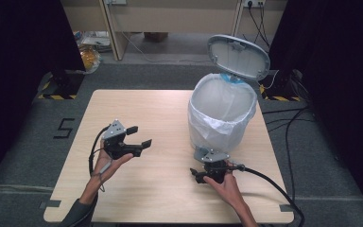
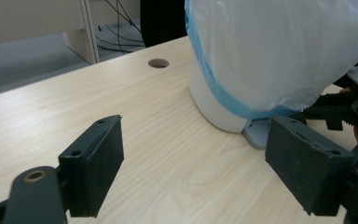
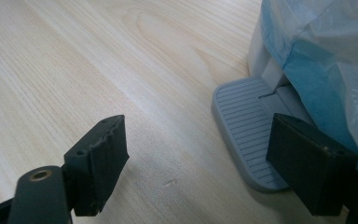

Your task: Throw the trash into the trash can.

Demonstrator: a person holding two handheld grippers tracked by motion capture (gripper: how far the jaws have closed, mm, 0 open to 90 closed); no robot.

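Observation:
A white pedal bin (image 1: 222,113) lined with a white and blue bag (image 3: 326,60) stands on the right half of the wooden table (image 1: 160,109), its grey lid (image 1: 238,56) tipped up and open. My left gripper (image 1: 140,136) is held above the table's left half, open and empty, pointing toward the bin (image 2: 261,56). Just in front of the bin's base, my right gripper (image 1: 197,175) is open with nothing between its fingers. In the right gripper view the grey ribbed pedal (image 3: 249,135) lies beside the right jaw of that gripper (image 3: 198,172); contact cannot be told.
The table has a round cable hole (image 2: 158,63) near its far edge. Black curtains flank the table, cables (image 1: 288,142) run over the grey floor on the right, and desks stand behind. My right gripper (image 2: 354,107) sits at the edge of the left gripper view.

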